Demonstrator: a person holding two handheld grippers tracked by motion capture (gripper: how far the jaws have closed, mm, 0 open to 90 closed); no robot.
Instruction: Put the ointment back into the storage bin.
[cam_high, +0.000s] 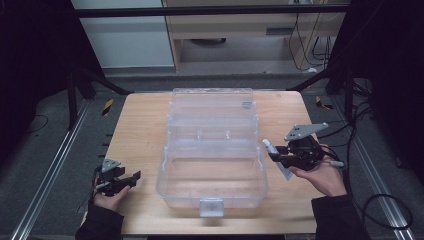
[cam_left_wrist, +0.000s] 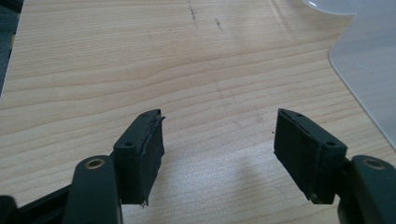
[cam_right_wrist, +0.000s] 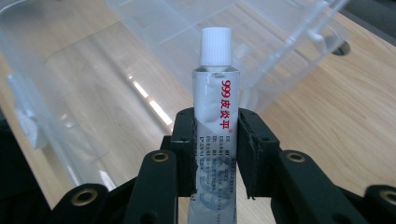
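A small tube (cam_right_wrist: 216, 116) of ointment is held in the right gripper (cam_high: 282, 156), at the right of centre in the high view, just beside the right wall of the clear box (cam_high: 212, 150) and above the table (cam_high: 140, 130). In the right gripper view the fingers (cam_right_wrist: 183, 149) are seen closed on the middle of the tube, with the white cap (cam_right_wrist: 215, 45) pointing up and away toward the open box. The tube is judged to be light and soft; its thin metal-like skin can be dented or squeezed if the hold is too strong, so a gentle grip on the flat body, not on the cap, seems correct. The surface looks smooth, so it may slip when it is tilted. The box is empty, with its lid laid back at the upper part of the frame. The left gripper (cam_high: 131, 178) rests at the lower left on the table; its fingers (cam_left_wrist: 140, 154) are wide apart and nothing is between them.
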